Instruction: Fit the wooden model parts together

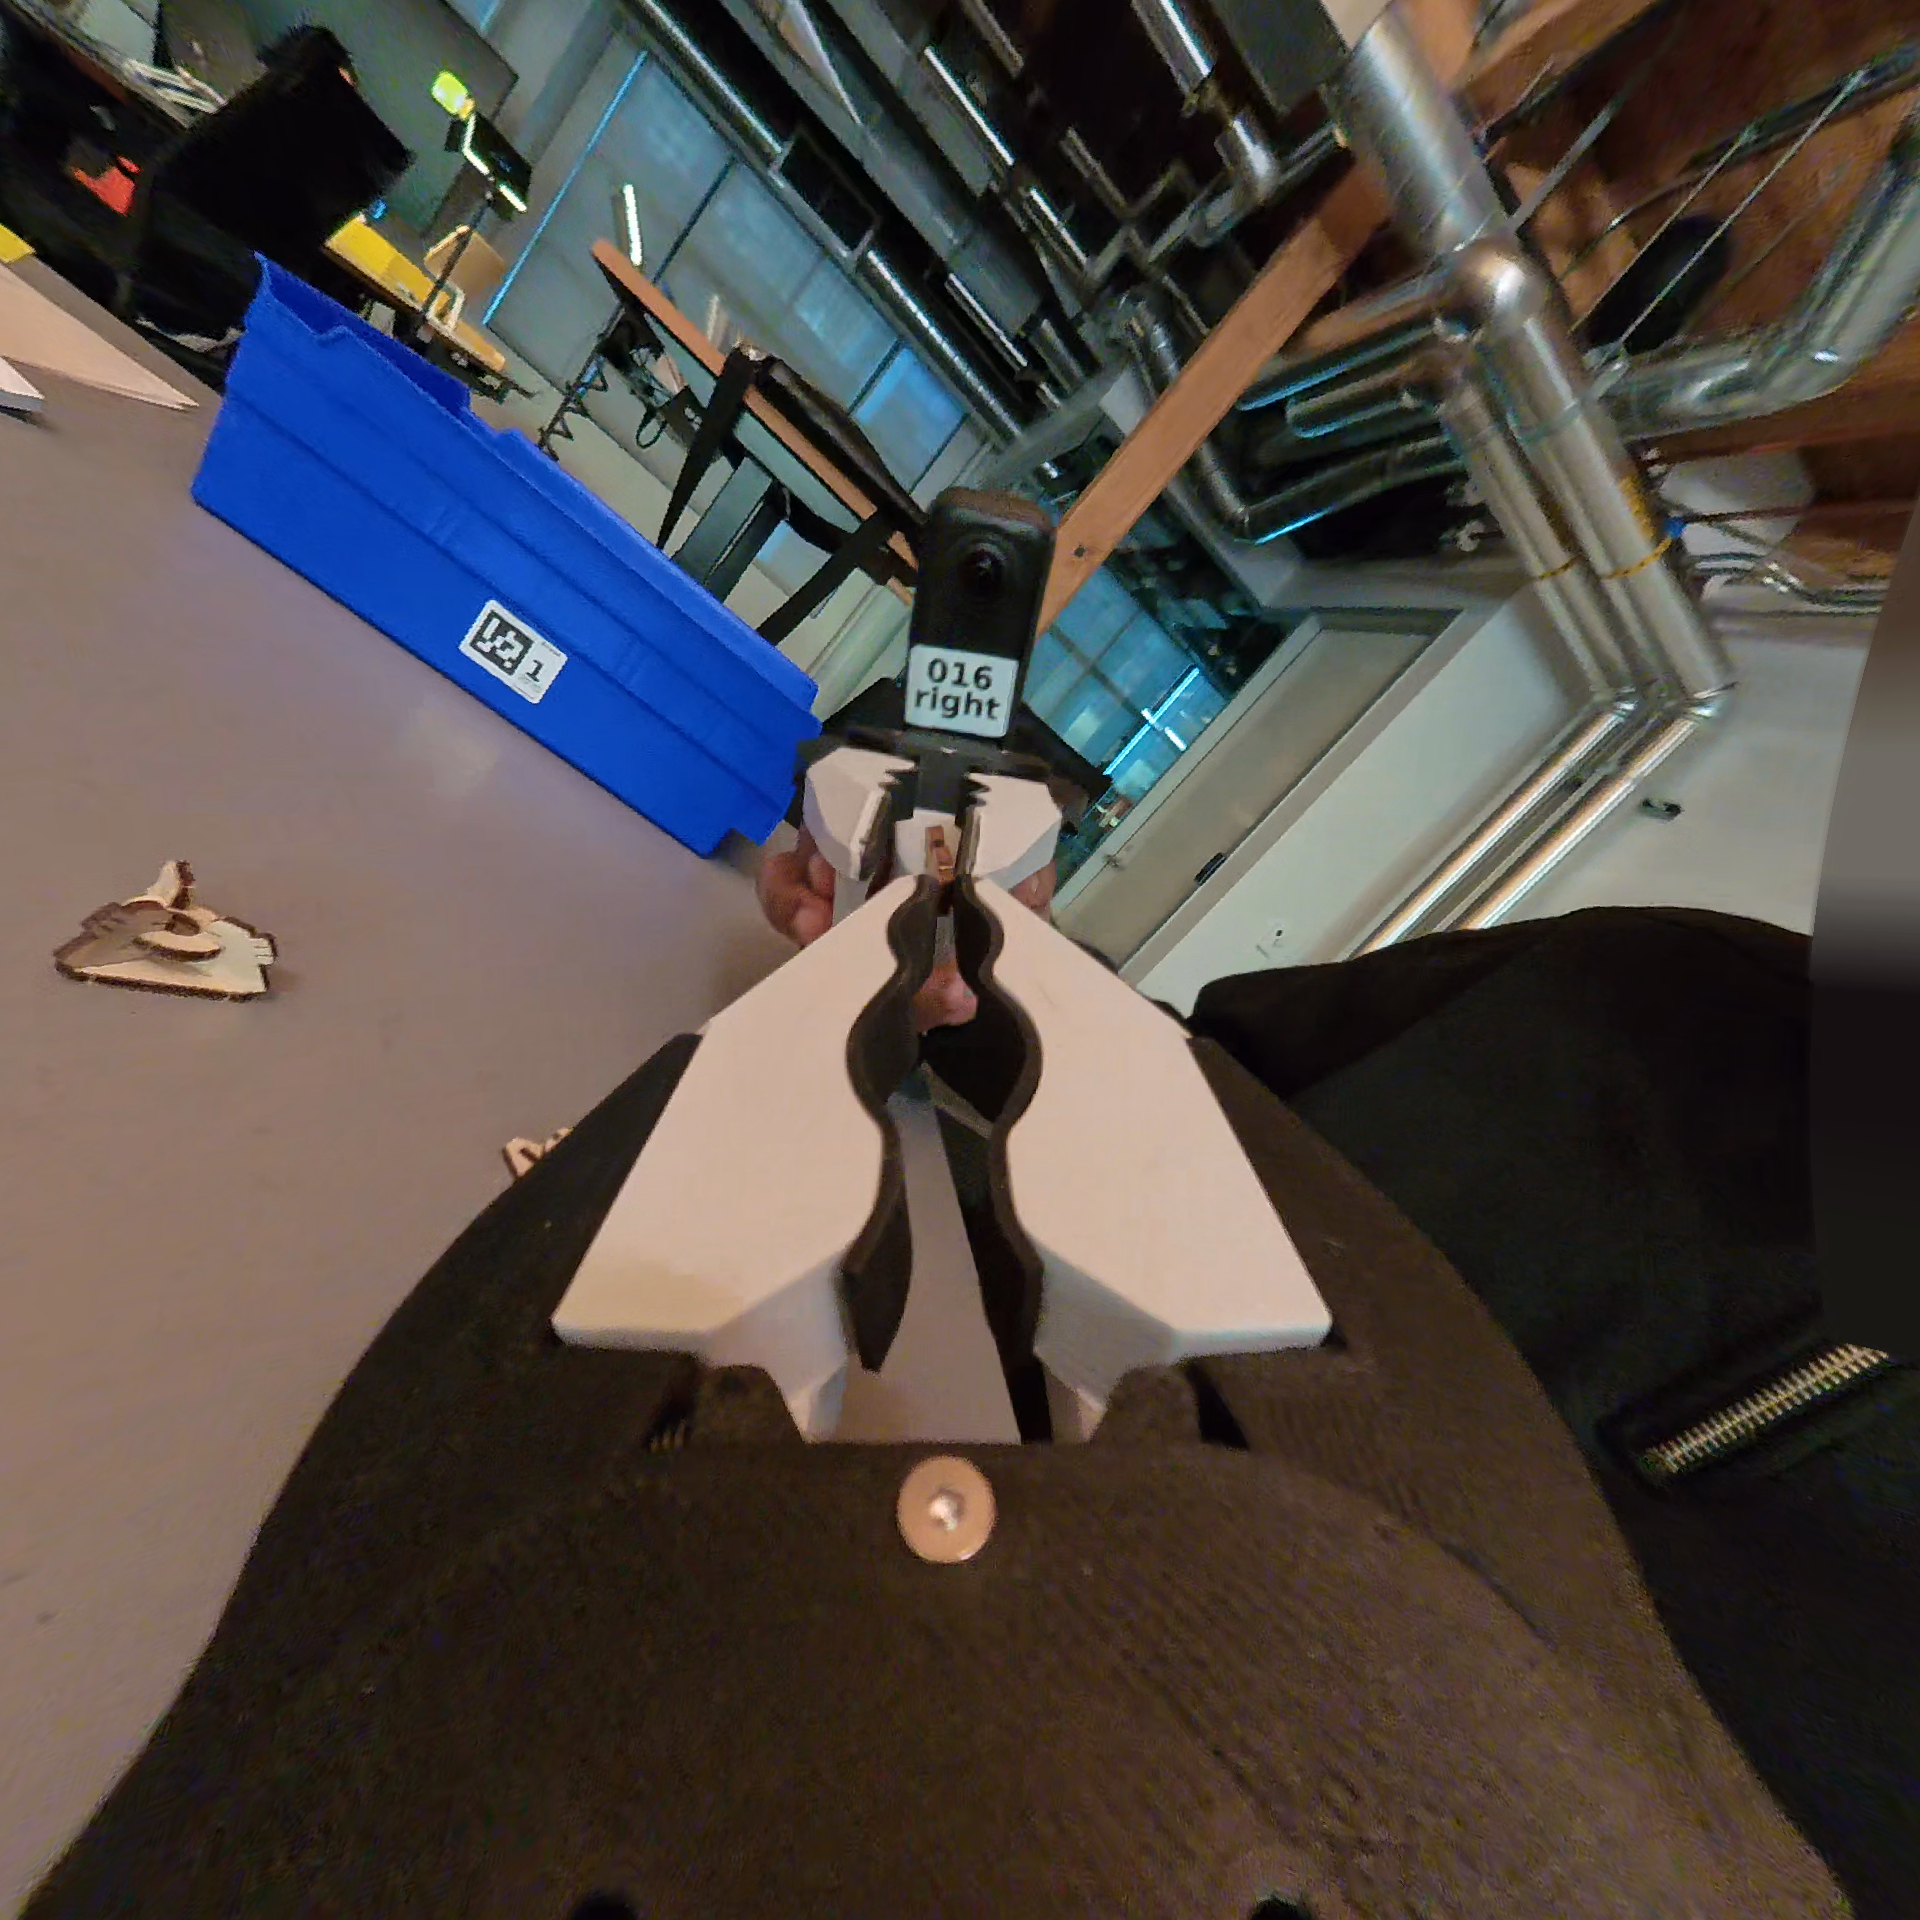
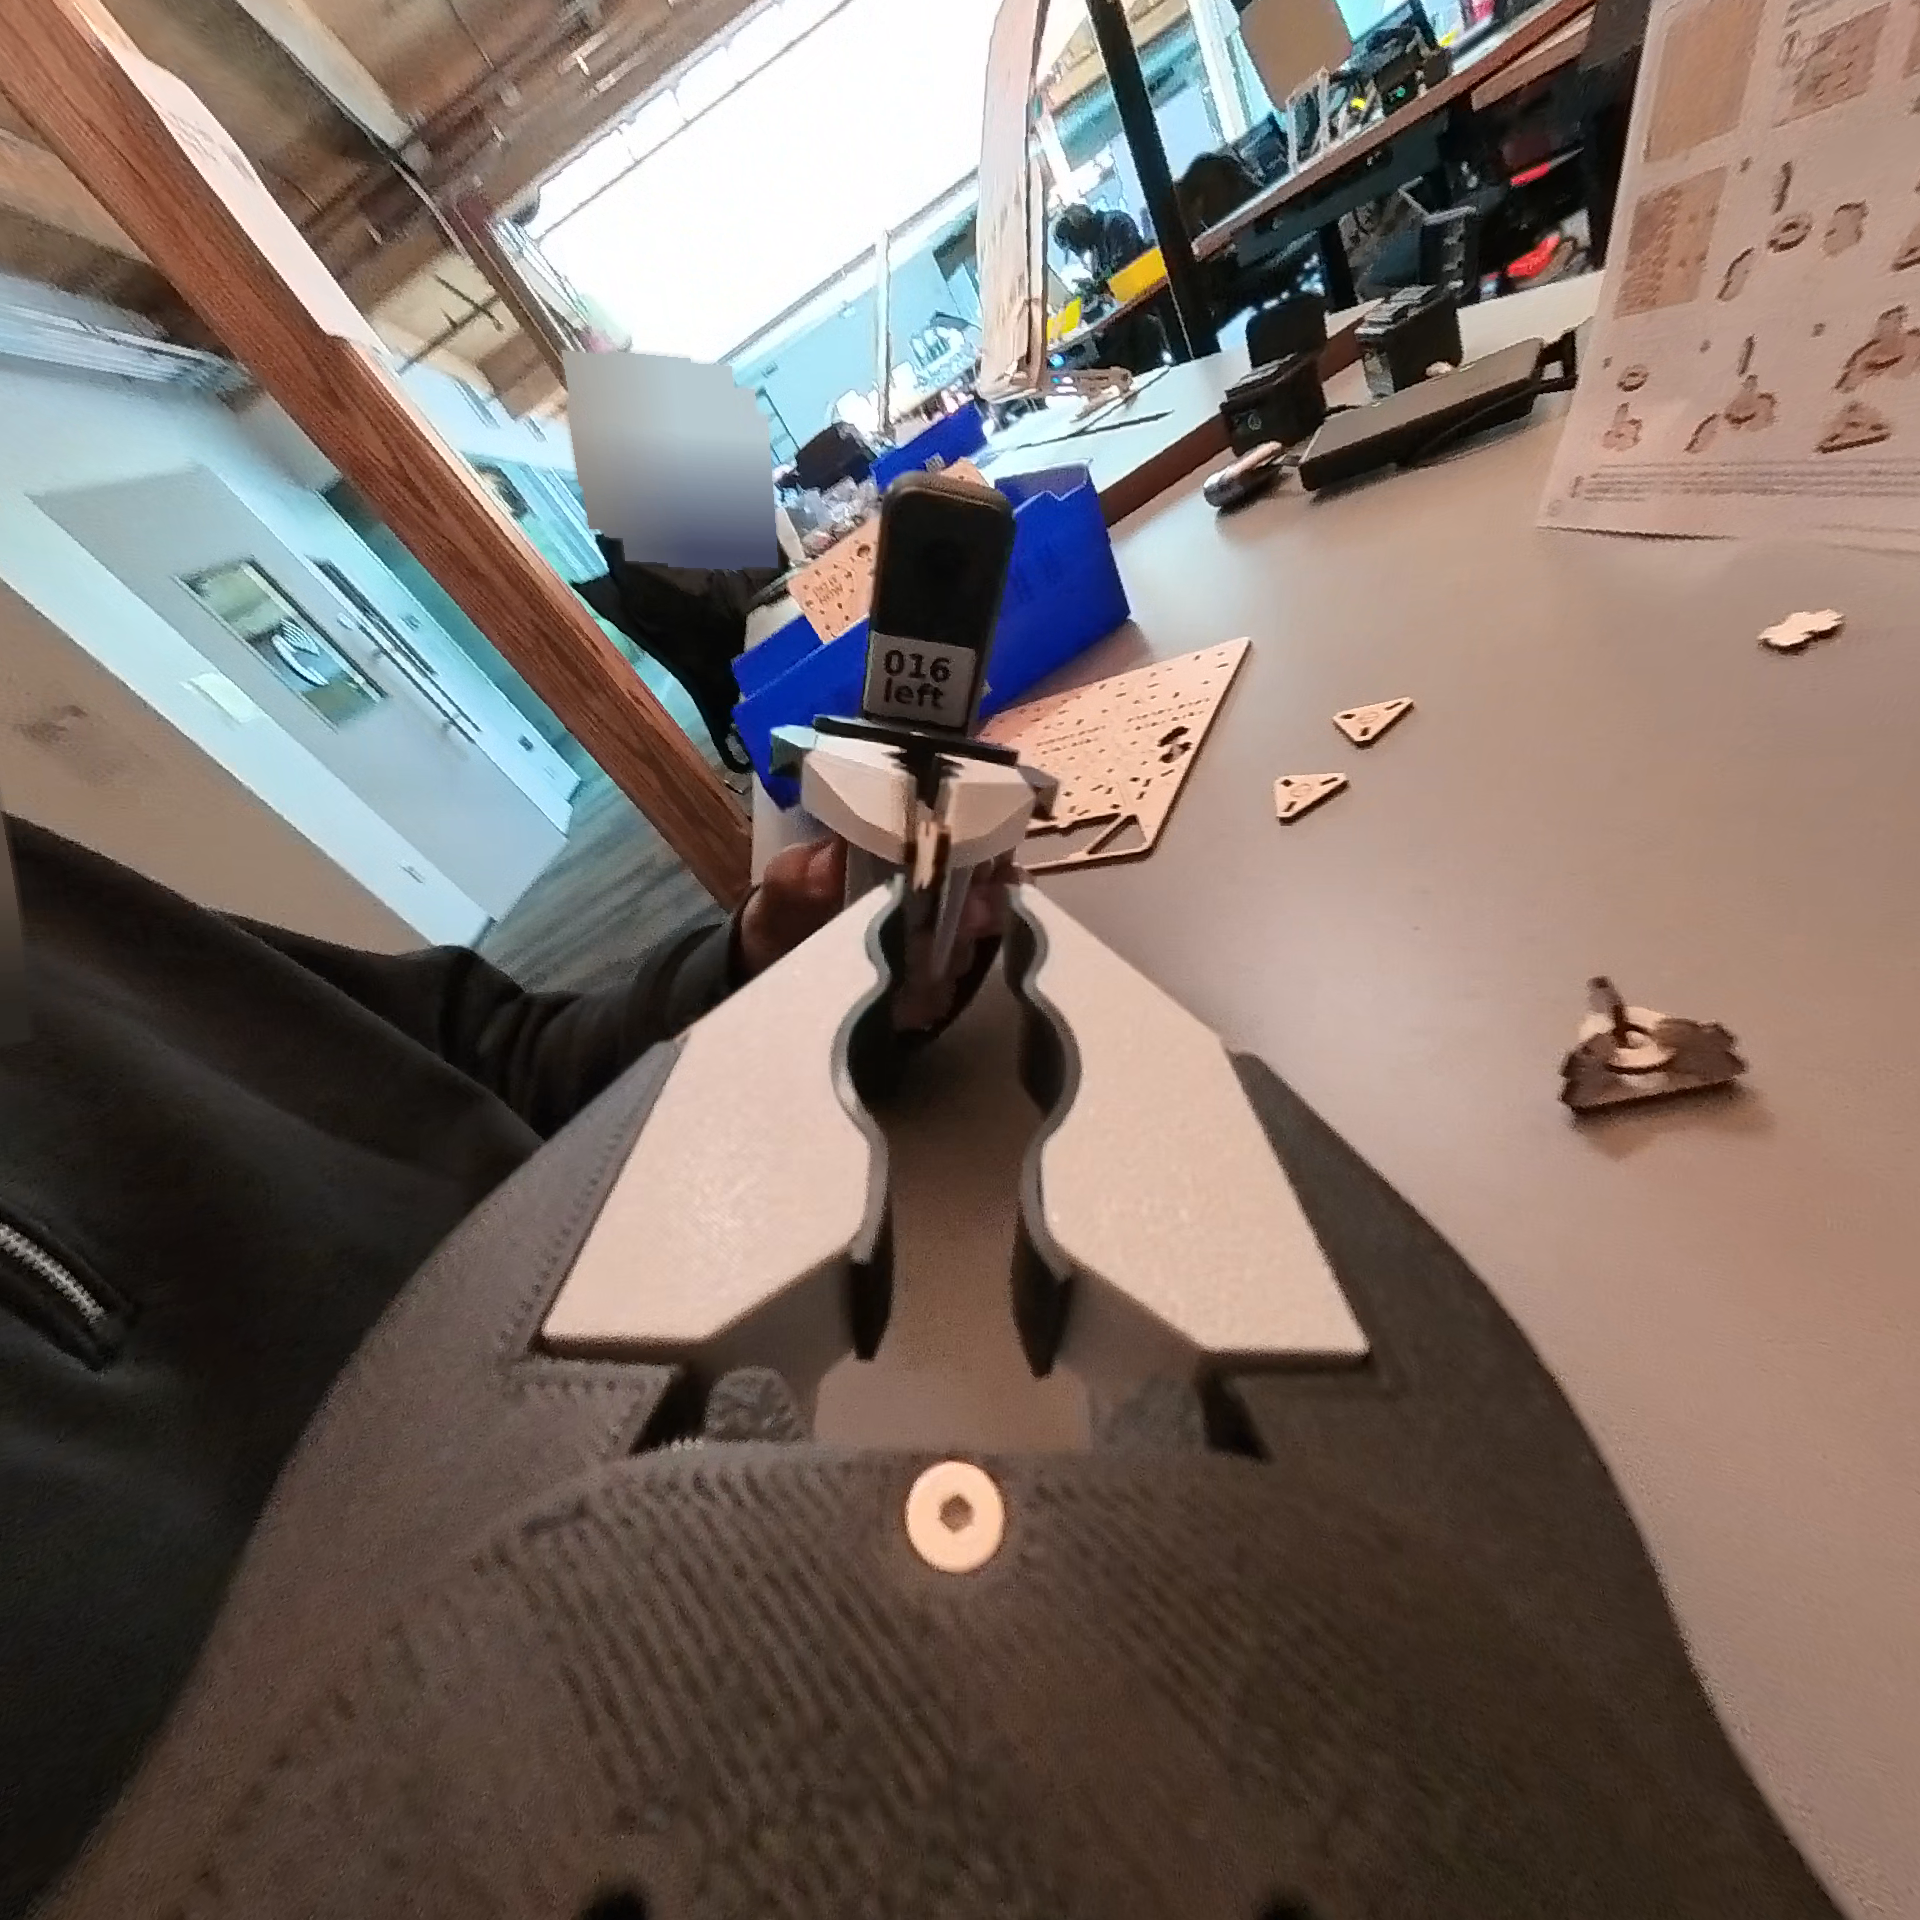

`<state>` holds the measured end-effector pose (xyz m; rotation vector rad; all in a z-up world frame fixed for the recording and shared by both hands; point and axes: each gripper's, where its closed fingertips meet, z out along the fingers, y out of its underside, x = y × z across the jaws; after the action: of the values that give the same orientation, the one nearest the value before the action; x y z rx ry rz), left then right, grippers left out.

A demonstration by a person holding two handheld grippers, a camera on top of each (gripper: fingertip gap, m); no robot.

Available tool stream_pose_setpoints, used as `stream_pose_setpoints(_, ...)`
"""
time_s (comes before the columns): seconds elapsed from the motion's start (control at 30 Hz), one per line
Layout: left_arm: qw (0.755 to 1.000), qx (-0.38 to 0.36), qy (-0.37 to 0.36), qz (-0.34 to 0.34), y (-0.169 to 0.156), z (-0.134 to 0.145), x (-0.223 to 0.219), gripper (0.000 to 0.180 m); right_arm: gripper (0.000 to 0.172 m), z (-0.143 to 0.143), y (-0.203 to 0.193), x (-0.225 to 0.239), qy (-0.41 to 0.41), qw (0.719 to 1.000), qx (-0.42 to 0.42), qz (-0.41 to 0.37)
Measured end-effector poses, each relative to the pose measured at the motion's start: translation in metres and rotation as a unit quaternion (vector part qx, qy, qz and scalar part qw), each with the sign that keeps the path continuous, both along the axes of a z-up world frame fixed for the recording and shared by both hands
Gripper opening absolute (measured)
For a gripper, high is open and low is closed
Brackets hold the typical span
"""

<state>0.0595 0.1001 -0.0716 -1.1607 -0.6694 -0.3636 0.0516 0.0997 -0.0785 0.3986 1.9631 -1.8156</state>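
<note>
LEFT TONGS: we see the left tongs (image 1: 943,883) closed, tips together on a small thin wooden piece (image 1: 938,854). The right wrist view shows the same: left tongs (image 2: 920,847) clamped on the pale piece with dark burnt edges (image 2: 921,844), which pokes out past the tips.

RIGHT TONGS: the right tongs (image 2: 940,914) stand apart, with a clear gap between the fingers. In the left wrist view the wooden piece sits in that gap; we cannot tell if the right pads touch it.

LAYOUT: the two tongs face each other tip to tip, held above the counter edge. A hand (image 1: 795,894) grips the right handle, a hand (image 2: 790,883) in a dark sleeve grips the left.

WOODEN PIECE: up in the air at the meeting point of both tongs, off the counter (image 1: 312,831).

ON COUNTER, LEFT VIEW: a blue bin (image 1: 468,551) with a white sticker on its side, and a small stack of laser-cut wood parts (image 1: 166,935) well to the left of the tongs.

ON COUNTER, RIGHT VIEW: a perforated wood sheet (image 2: 1132,738) just behind the left tongs, with another blue bin (image 2: 1049,582) behind it. Two triangular wood pieces (image 2: 1309,795) lie to the right, and a dark-edged small assembly (image 2: 1647,1060) sits nearer the camera. A printed paper sheet (image 2: 1756,260) lies at the far right.
</note>
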Motion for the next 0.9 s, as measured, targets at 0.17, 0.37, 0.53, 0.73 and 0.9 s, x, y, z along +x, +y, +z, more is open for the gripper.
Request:
stream_pose_setpoints(0.17, 1.000, 0.000, -0.002, 0.002, 0.001, -0.001, -0.001, 0.000, 0.000, 0.006, -0.003, 0.002, -0.024, 0.999, -0.032, 0.002)
stream_pose_setpoints(0.37, 1.000, -0.028, -0.001, 0.000, 0.006, -0.008, 0.000, 0.000, 0.000, 0.001, 0.000, 0.002, -0.010, 1.000, -0.012, -0.003)
stream_pose_setpoints(0.53, 0.998, -0.067, 0.001, 0.008, 0.011, -0.017, -0.001, 0.000, 0.001, -0.009, 0.004, 0.001, 0.037, 0.999, 0.031, -0.017)
stream_pose_setpoints(0.73, 0.998, -0.066, -0.003, -0.005, 0.013, -0.017, 0.002, 0.000, 0.002, -0.008, 0.006, 0.003, 0.056, 0.998, 0.039, -0.016)
stream_pose_setpoints(0.9, 0.997, -0.073, -0.007, -0.009, 0.014, -0.020, 0.003, 0.000, 0.002, -0.010, 0.007, 0.003, 0.054, 0.998, 0.039, -0.013)
